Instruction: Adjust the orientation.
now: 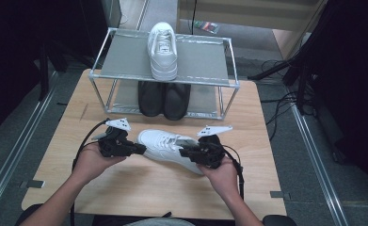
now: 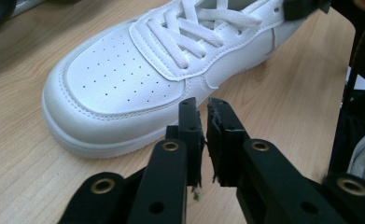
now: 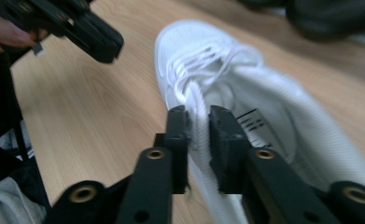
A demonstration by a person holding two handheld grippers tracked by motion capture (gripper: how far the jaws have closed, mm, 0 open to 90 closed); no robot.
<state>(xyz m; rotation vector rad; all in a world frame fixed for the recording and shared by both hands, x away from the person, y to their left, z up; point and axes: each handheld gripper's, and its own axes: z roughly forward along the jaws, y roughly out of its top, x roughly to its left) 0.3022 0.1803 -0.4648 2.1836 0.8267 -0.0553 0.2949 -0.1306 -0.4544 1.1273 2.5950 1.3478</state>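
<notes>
Sneaker lies on its sole on the wooden table, near the middle, in front of the rack. Long axis runs across the table with a slight slant: toe points to the person's left and a bit away, heel sits to the right and nearer the person. Laces are tied up the front; the collar opening faces up.

Right gripper comes in level from the heel side, held in the right hand. In the right gripper view its jaws are clamped on the edge of the sneaker's collar, white material pinched between the pads.

Left gripper is held level in the left hand, pointing right at the toe. In the left gripper view its jaws stand nearly together with only a thin slit, nothing between them, tips just short of the toe's sole edge; I cannot tell whether they touch it. Forearms enter from the bottom edge, both grippers facing each other across the sneaker.

Rack, a metal frame with two grey shelves, stands at the far side of the table. Top shelf holds a second white sneaker, toe toward the person. Bottom shelf holds a pair of black shoes side by side, toes toward the person.
</notes>
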